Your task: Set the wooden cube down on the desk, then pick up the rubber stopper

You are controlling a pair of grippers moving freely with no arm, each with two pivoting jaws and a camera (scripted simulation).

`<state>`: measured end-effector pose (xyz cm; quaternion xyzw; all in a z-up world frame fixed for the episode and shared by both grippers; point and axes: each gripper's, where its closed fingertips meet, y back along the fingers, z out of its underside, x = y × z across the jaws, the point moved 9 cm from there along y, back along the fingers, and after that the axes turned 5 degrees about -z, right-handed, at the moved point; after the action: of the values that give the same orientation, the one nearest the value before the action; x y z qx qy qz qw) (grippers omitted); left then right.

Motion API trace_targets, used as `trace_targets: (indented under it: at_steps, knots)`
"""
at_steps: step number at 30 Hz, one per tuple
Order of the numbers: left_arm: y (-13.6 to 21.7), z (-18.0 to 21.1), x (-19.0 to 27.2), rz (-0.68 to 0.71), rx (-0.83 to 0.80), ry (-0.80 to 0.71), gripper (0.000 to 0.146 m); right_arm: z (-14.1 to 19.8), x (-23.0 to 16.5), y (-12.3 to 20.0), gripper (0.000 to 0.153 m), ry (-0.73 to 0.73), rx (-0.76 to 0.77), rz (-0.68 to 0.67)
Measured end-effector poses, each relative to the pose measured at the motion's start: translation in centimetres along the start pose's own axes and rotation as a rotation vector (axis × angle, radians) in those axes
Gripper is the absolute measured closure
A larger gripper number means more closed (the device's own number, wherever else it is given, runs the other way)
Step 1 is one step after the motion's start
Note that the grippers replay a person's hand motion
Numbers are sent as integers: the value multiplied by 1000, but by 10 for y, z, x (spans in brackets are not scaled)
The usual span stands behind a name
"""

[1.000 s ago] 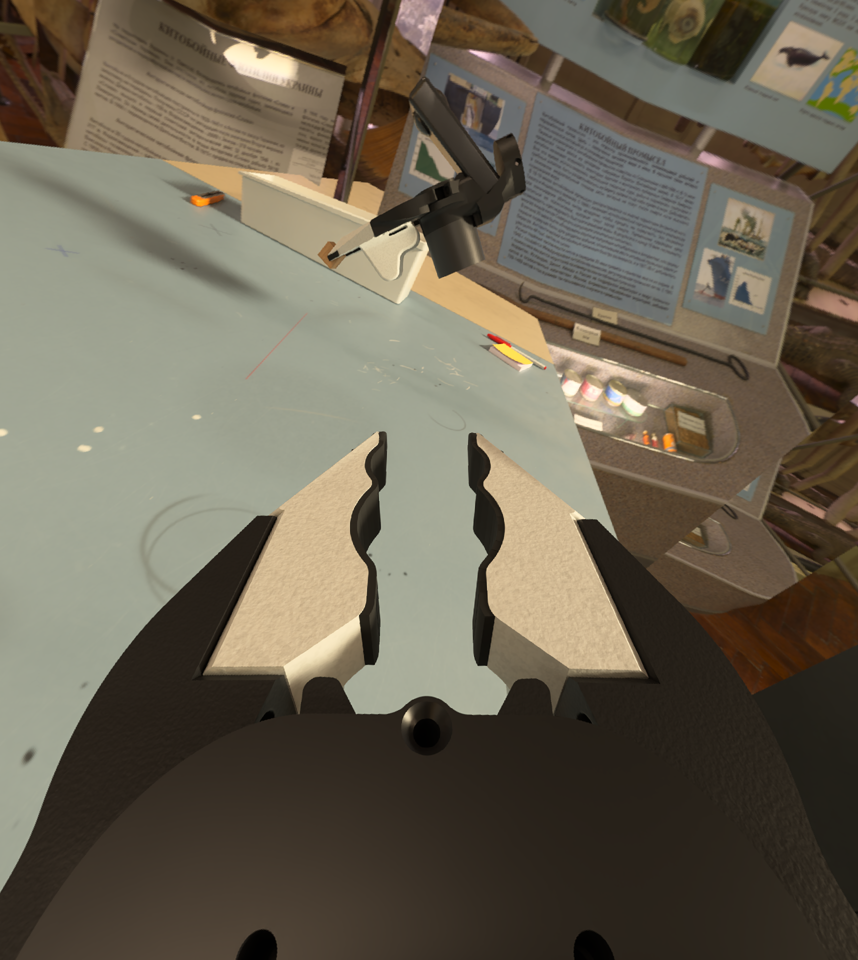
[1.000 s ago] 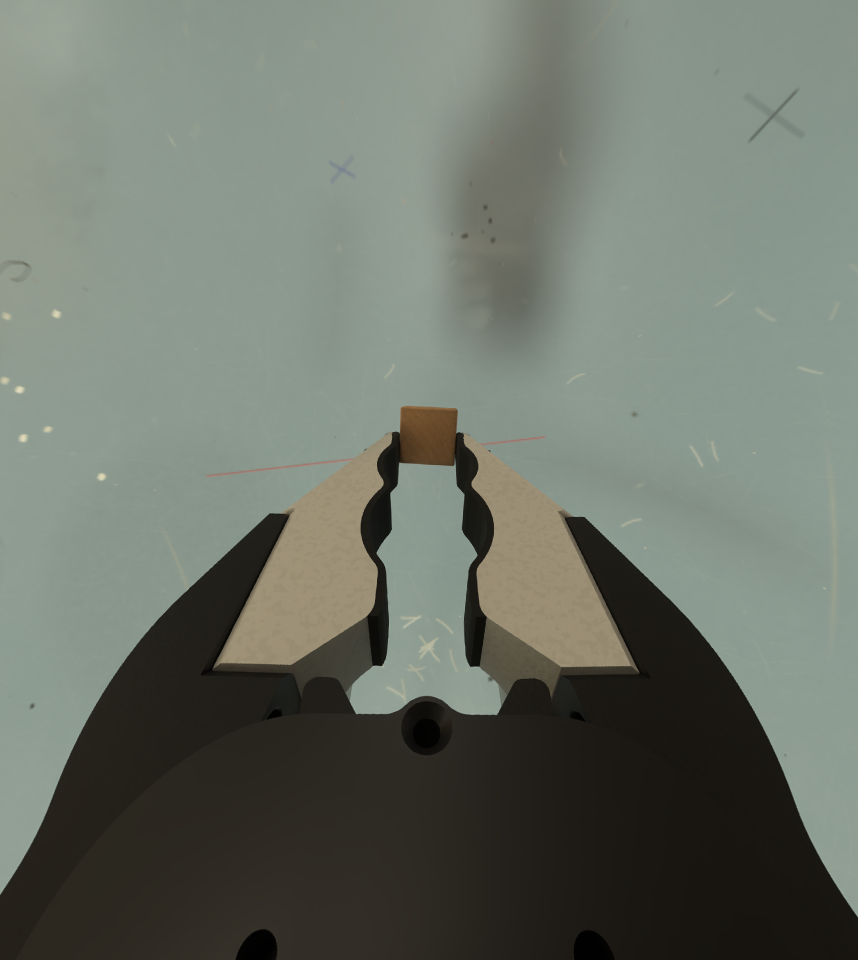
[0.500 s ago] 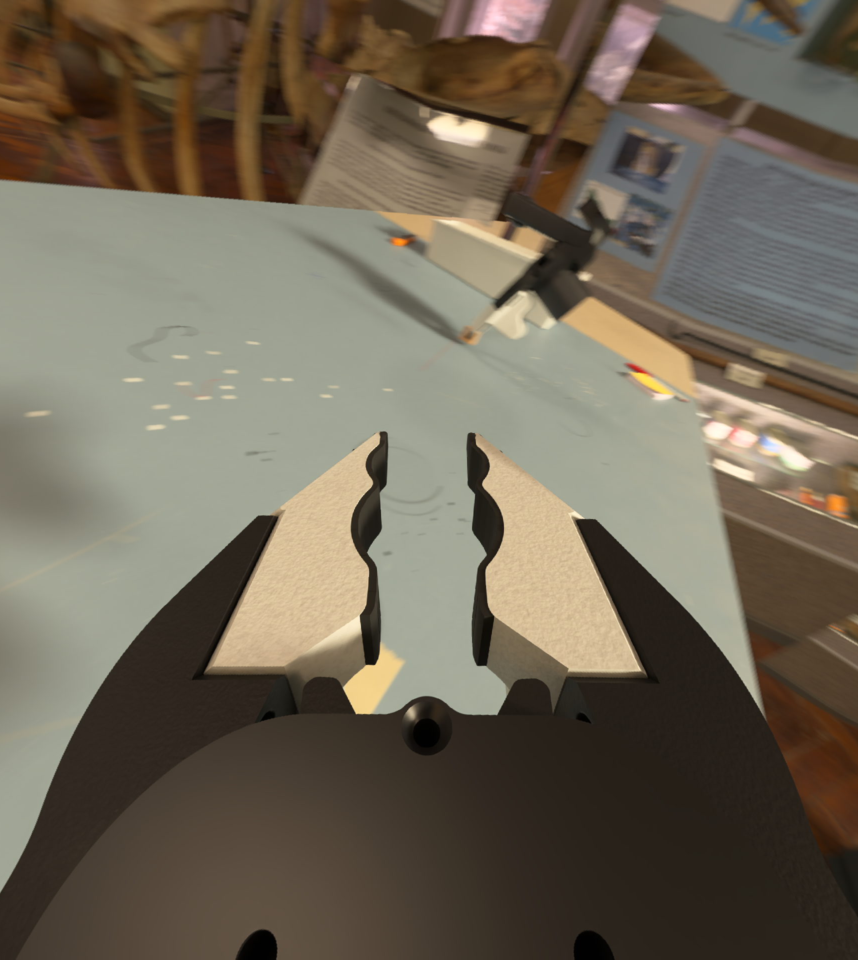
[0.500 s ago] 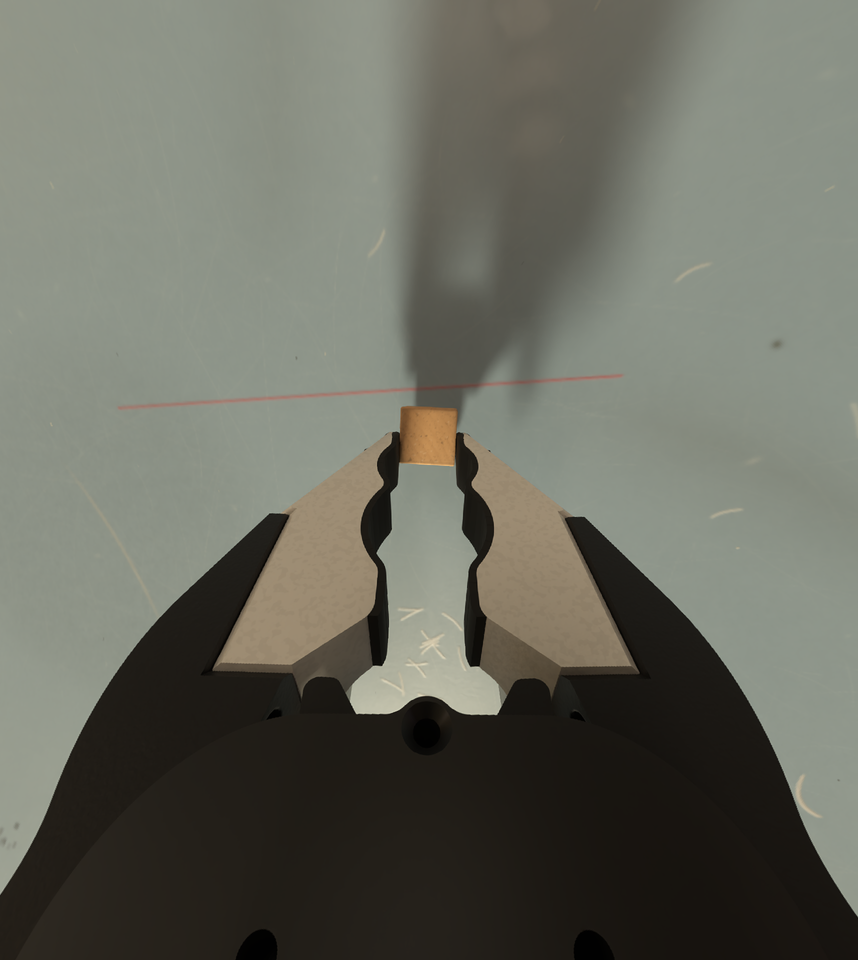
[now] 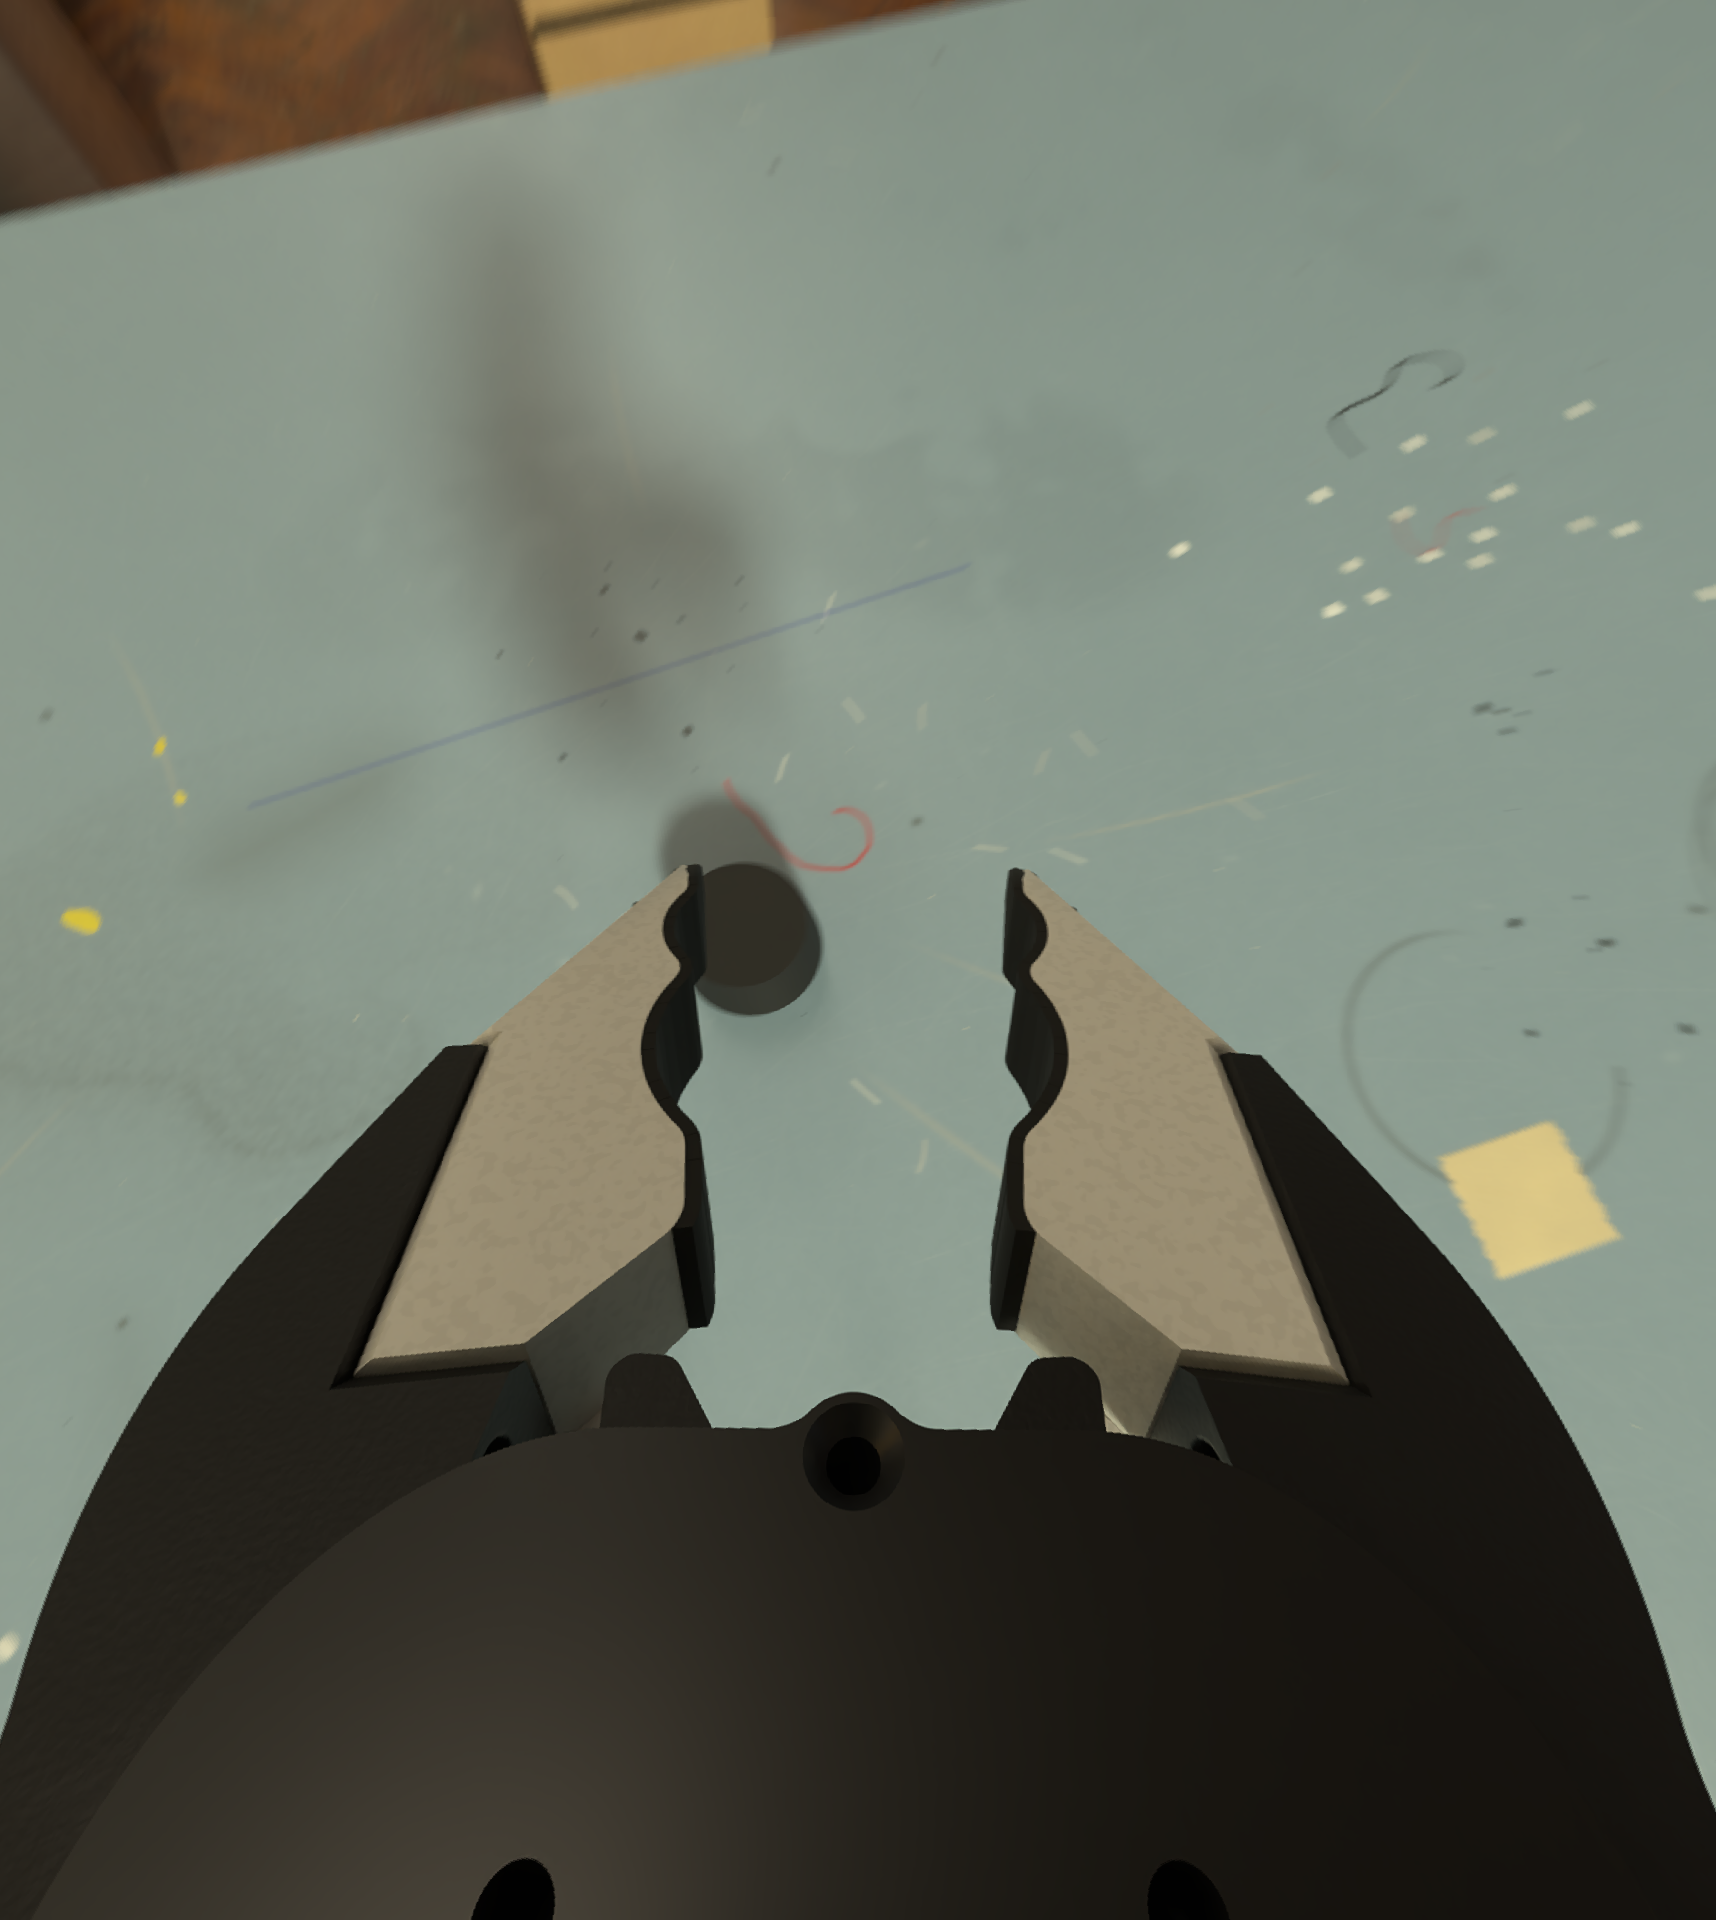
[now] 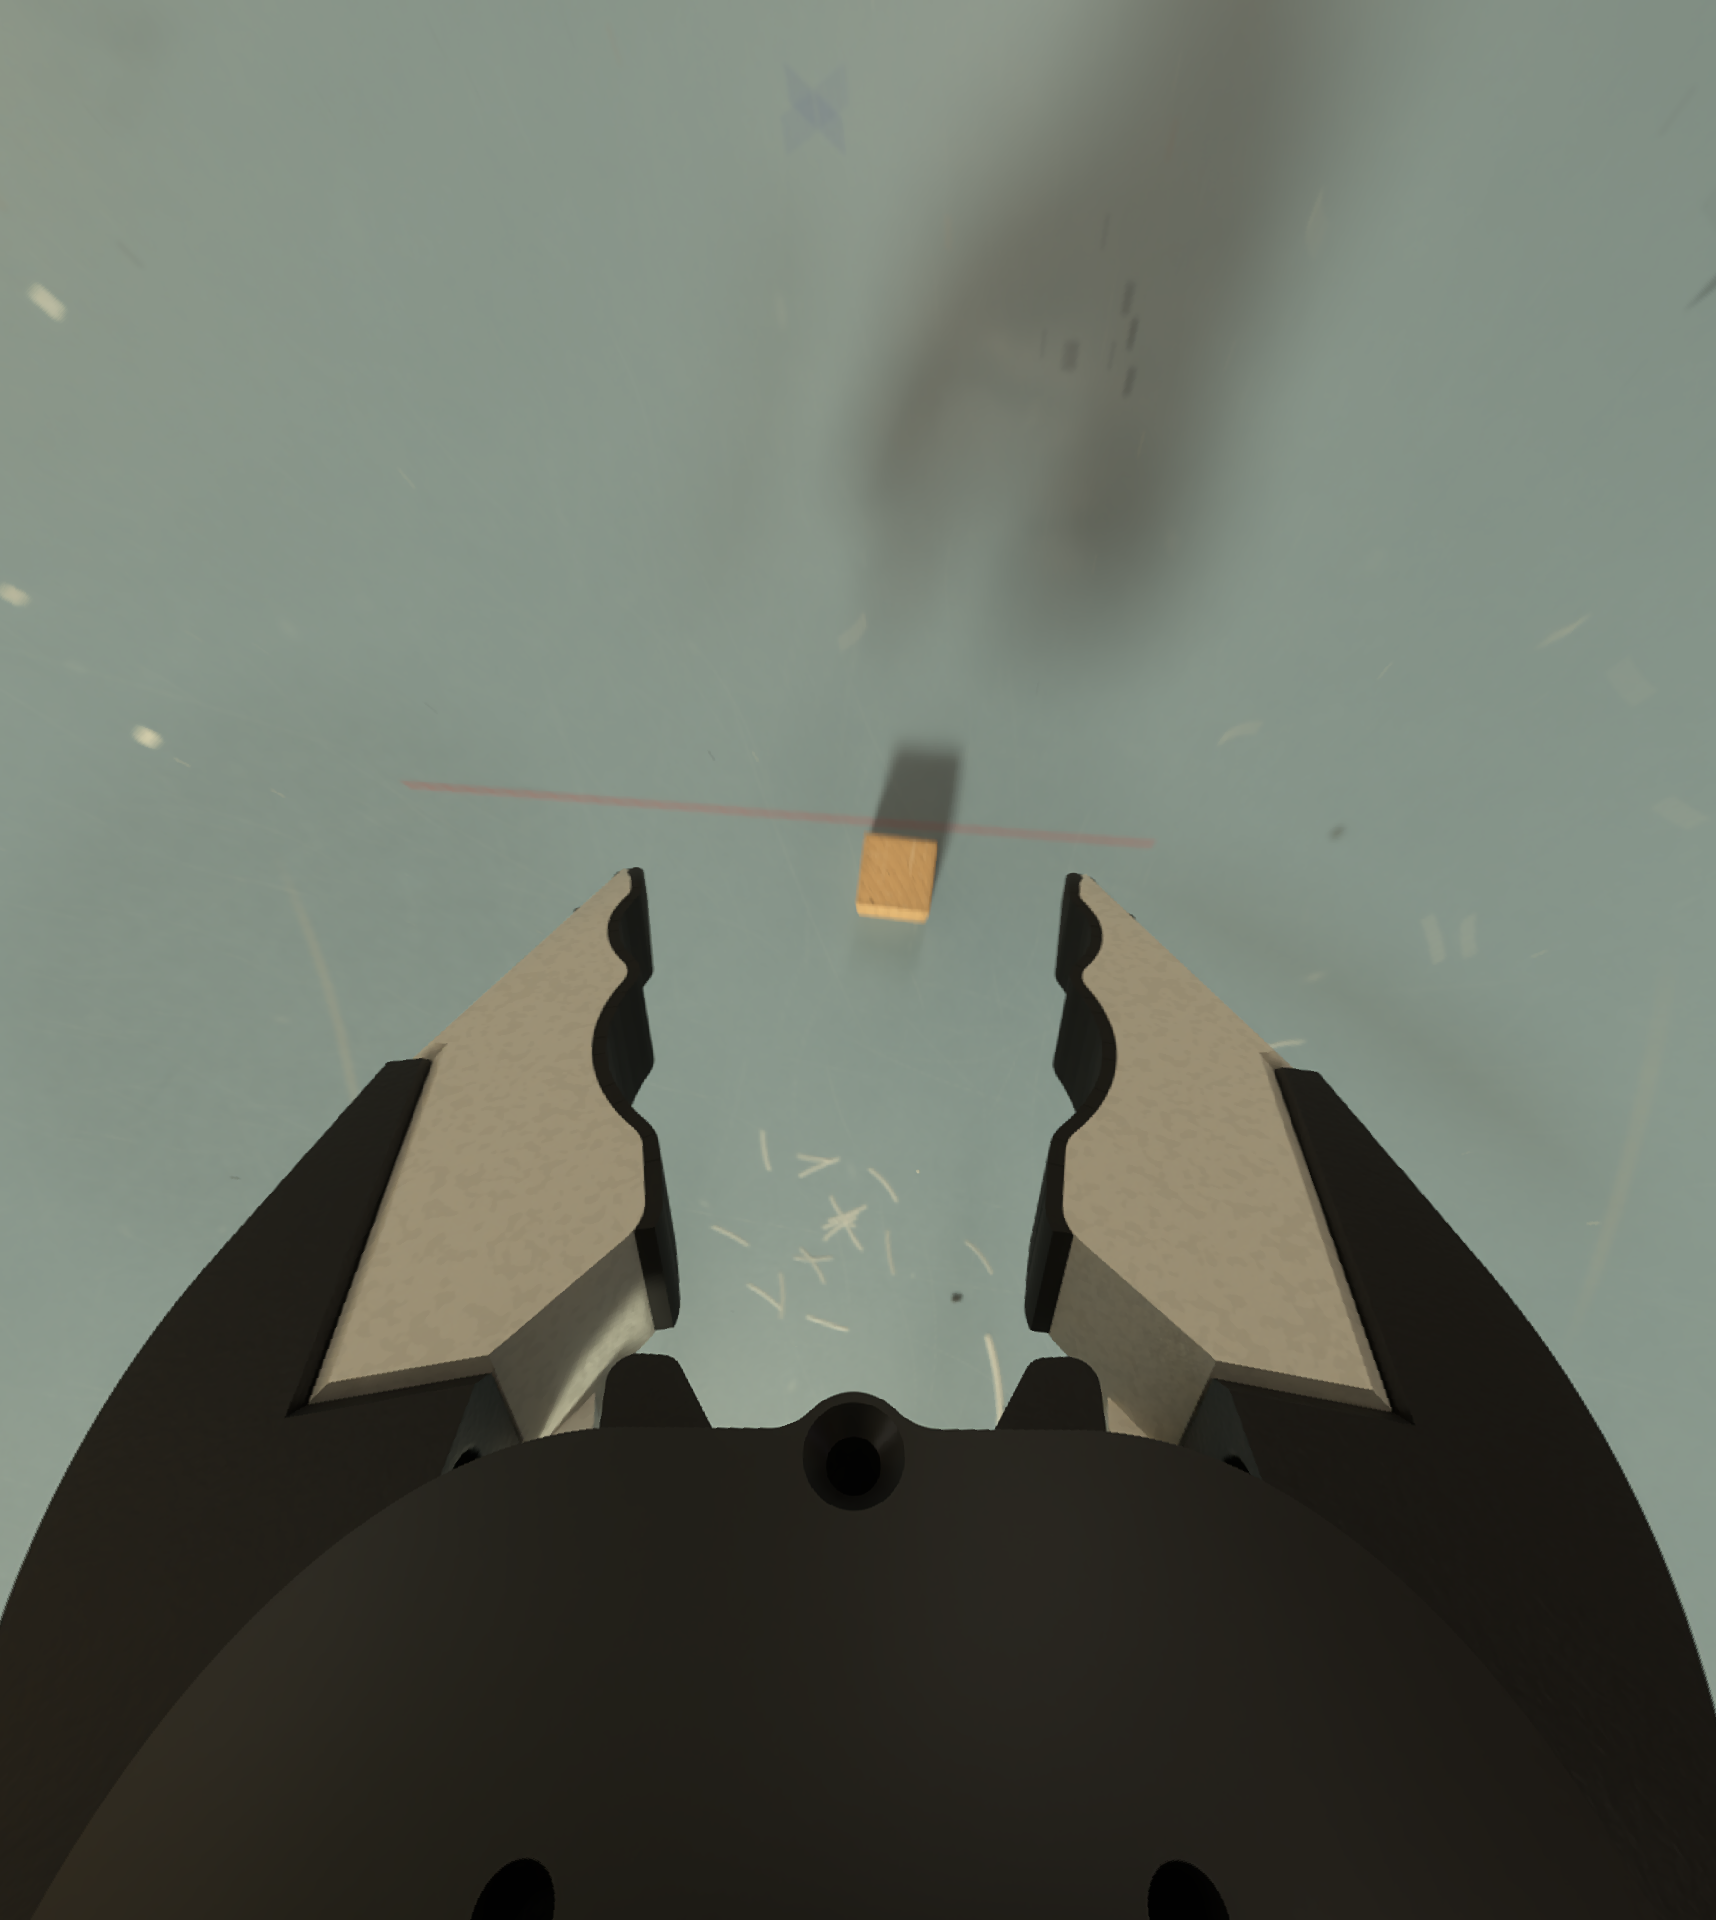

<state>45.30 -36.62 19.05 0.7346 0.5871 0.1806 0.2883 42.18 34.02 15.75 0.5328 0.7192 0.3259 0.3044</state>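
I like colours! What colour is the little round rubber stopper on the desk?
The rubber stopper is dark brown-black, clearest in the left wrist view.

Worktop markings and surroundings, both wrist views

The left wrist view shows a torn-edged yellow paper scrap (image 5: pixel 1527 1197) lying flat, overlapping a grey ring stain (image 5: pixel 1394 997); a red squiggle (image 5: pixel 823 831), a thin blue line (image 5: pixel 615 681), yellow paint spots (image 5: pixel 81 921) and a cluster of pale flecks (image 5: pixel 1456 520) mark the surface. Beyond the far edge sit a brown wooden floor (image 5: pixel 262 94) and a tan cardboard box (image 5: pixel 646 36). The right wrist view shows a thin red line (image 6: pixel 625 800), a faint blue cross (image 6: pixel 814 104) and a patch of white scratches (image 6: pixel 833 1236).
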Motion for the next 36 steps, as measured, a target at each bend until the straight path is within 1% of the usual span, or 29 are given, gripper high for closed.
trace_targets:
  at_steps: [2,3,6,9,13,17,19,21,23,24,26,28,29,33,36]
  knots:
    - [-13,1,-6,-46,-67,15,82,-8,-18,29,66,56,145,16]
    - [-20,1,-8,-53,-88,34,79,-12,-31,43,63,93,222,-5]
    - [-38,4,-11,-50,-165,106,68,-19,-77,74,53,222,392,-156]
    - [-57,5,-12,-93,-305,146,67,-17,-124,88,49,374,500,-295]
    - [-87,6,-12,-107,-550,161,70,-8,-168,87,46,456,559,-371]
    - [-112,15,-15,-143,-731,163,73,3,-192,79,47,462,589,-463]
    - [-120,18,-18,-190,-762,156,73,9,-197,73,47,456,567,-497]
    - [-124,18,-20,-194,-780,172,75,13,-201,68,48,448,546,-514]
    - [-124,17,-18,-155,-784,162,90,16,-203,62,49,447,535,-540]
    - [-123,15,-16,-122,-773,145,94,17,-205,60,49,448,531,-557]
    - [-119,11,-11,-70,-719,96,100,17,-211,56,51,470,515,-604]
    - [-108,3,-4,-24,-656,18,100,15,-218,52,54,526,497,-653]
    - [-100,-3,0,-4,-625,-45,100,13,-223,51,56,559,491,-667]
    - [-52,-33,30,93,-507,-390,100,2,-248,44,59,695,462,-717]
    - [-11,-53,60,253,-404,-632,100,-14,-274,40,61,783,454,-781]
